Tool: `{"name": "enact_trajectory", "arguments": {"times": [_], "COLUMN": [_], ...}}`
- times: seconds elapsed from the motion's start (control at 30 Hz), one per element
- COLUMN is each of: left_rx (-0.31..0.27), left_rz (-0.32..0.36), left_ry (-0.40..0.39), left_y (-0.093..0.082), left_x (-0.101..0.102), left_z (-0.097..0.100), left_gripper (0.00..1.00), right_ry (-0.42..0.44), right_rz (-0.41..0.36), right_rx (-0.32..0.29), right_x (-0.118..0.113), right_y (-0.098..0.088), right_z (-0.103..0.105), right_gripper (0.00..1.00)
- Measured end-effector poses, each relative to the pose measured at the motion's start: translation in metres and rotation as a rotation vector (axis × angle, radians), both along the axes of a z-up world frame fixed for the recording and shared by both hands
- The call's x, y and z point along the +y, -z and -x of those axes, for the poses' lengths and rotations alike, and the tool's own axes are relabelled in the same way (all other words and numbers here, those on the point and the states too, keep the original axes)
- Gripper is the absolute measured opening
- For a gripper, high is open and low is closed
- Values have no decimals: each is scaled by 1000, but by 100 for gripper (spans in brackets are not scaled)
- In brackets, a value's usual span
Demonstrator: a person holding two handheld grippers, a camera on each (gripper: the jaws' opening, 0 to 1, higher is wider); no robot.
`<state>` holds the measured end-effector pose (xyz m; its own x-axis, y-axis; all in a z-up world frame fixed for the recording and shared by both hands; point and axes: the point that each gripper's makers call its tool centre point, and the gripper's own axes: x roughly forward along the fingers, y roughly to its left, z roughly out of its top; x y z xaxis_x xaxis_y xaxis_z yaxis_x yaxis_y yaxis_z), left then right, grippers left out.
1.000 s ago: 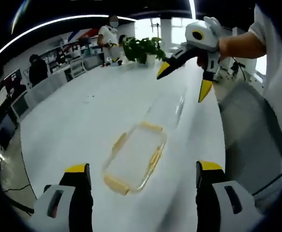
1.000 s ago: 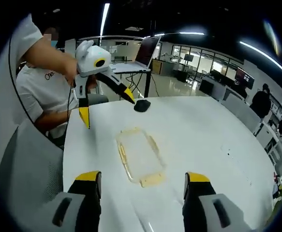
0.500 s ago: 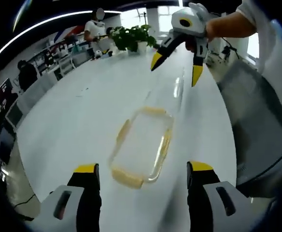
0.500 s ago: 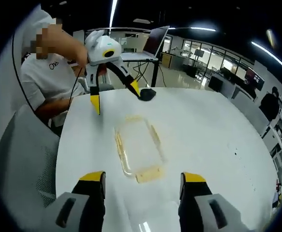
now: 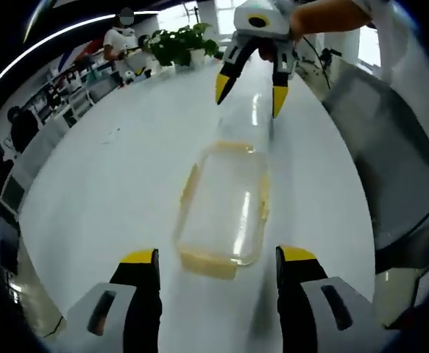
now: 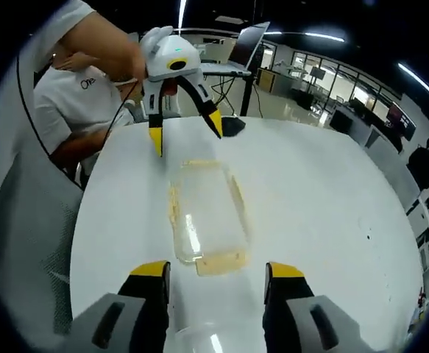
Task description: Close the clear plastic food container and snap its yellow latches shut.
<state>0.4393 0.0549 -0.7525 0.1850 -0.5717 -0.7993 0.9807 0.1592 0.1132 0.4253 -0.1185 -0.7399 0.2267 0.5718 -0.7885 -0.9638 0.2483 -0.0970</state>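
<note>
— Container [image 5: 225, 209] lies flat on the white worktop [image 5: 118, 169], between both grippers. Lid seems on; whether the yellow latches [image 6: 218, 262] are snapped, I cannot tell.

— And the jaws?

— Left gripper [image 5: 215, 276] and right gripper [image 6: 215, 283] both wide apart, holding nothing.

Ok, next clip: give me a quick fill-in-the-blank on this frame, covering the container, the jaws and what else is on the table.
1. The clear container lies on a ____ table.
2. Its latches are coloured ____.
3. The jaws of both the left gripper and the right gripper stand ____, holding nothing.
4. At the table's far end in the left gripper view stands a potted ____.

Missing words: white; yellow; open; plant
</note>
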Motion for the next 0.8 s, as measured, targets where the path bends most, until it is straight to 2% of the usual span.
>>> {"name": "enact_trajectory", "arguments": {"times": [0.13, 0.23, 0.33, 0.5, 0.7, 0.8], "left_rx": [19, -3, 16, 7, 20, 21], "left_rz": [-26, -69, -67, -101, -125, -136], "left_ry": [15, 37, 37, 107, 142, 156], "left_y": [9, 15, 21, 28, 34, 37], "left_x": [3, 7, 5, 4, 4, 4], "left_z": [1, -4, -3, -2, -3, -4], "left_gripper": [57, 47, 52, 50, 46, 47], "right_ry": [-25, -33, -72, -107, -124, -155], "right_rz": [28, 45, 62, 116, 125, 168], "right_rx": [15, 34, 31, 34, 41, 35], "right_x": [4, 7, 10, 6, 9, 8], "right_y": [8, 13, 16, 28, 33, 40], "right_z": [-1, -1, -1, -2, -3, -3], "right_gripper": [47, 47, 45, 45, 44, 42]}}
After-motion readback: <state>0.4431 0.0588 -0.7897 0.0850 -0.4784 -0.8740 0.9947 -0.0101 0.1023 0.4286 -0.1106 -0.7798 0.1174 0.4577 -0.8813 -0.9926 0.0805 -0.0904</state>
